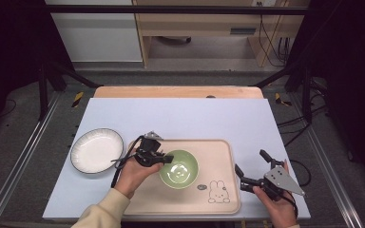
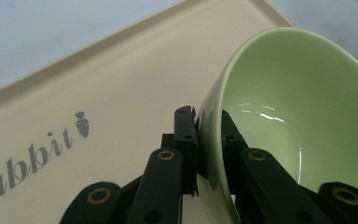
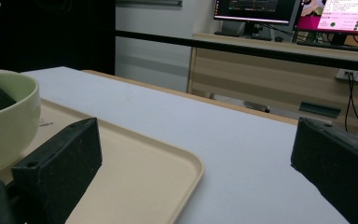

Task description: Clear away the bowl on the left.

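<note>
green bowl (image 1: pixel 179 168) sits on the beige tray (image 1: pixel 218 156), left of the tray's middle, its near-left rim pinched by my left gripper (image 1: pixel 167 159). in the left gripper view the two black jaws are clamped on the bowl wall (image 2: pixel 279 93), one jaw outside, one inside, pads pressing the rim. i can't tell if the bowl base rests flat on the tray or is tipped. my left hand (image 1: pixel 132 175) comes in from the bottom, cream sleeve (image 1: pixel 102 213) at the wrist, cable trailing off the gripper toward the plate side.

my right gripper (image 1: pixel 250 169) is well apart from the bowl, at the tray's right edge, jaws spread wide with nothing between them. in the right gripper view the jaws (image 3: pixel 56 163) straddle the tray corner (image 3: pixel 186 172) and bare table, the bowl (image 3: pixel 4 121) at far left. my right hand (image 1: pixel 278 202) holds it low, grey plate (image 1: pixel 285 179) on top.

outward: rabbit print (image 1: pixel 218 191) on the tray's near right, "rabbit" lettering (image 2: pixel 32 158) with a carrot mark in the left gripper view. white plate (image 1: pixel 97 150) with a dark rim left of the tray, just beside it, not touching. pale blue mat (image 1: pixel 180 118) under all, on the wood table (image 1: pixel 178 91). monitors (image 3: pixel 298 11) on a desk far behind.
</note>
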Motion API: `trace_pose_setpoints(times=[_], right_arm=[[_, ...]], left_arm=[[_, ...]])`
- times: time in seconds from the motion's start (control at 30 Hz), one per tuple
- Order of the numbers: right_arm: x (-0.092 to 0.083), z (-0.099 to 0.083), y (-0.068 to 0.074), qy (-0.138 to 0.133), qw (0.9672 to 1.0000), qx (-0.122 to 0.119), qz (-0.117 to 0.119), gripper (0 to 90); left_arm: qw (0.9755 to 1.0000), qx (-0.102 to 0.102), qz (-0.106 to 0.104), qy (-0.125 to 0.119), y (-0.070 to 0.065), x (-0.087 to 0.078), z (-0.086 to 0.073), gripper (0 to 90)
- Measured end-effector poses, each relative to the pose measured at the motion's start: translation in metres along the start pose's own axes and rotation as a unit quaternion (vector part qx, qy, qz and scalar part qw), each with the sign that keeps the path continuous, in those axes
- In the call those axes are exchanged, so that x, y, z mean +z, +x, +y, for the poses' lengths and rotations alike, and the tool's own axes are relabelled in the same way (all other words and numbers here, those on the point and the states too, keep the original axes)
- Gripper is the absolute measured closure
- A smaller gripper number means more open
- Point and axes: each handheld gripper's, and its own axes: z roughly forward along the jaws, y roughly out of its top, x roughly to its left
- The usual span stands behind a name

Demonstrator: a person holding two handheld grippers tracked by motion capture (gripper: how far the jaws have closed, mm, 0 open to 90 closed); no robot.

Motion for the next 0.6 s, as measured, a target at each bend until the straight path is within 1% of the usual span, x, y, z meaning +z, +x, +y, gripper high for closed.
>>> trace_pose_setpoints(times=[0.07, 0.2, 0.6], right_arm=[[0.0, 0.0, 0.0, 0.0, 1.0, 0.0, 0.0, 1.9], [0.0001, -0.0002, -0.0001, 0.001, 1.0, 0.0, 0.0, 1.9], [0.0003, -0.0004, -0.0004, 0.002, 1.0, 0.0, -0.001, 1.9]], left_arm=[[1.0, 0.004, 0.0, 0.007, 0.0008, 0.0006, -0.0013, 82.7], [1.0, -0.001, -0.002, 0.008, 0.0015, 0.0024, -0.004, 82.7], [0.9999, -0.004, -0.001, 0.013, 0.004, 0.0048, -0.0066, 82.8]])
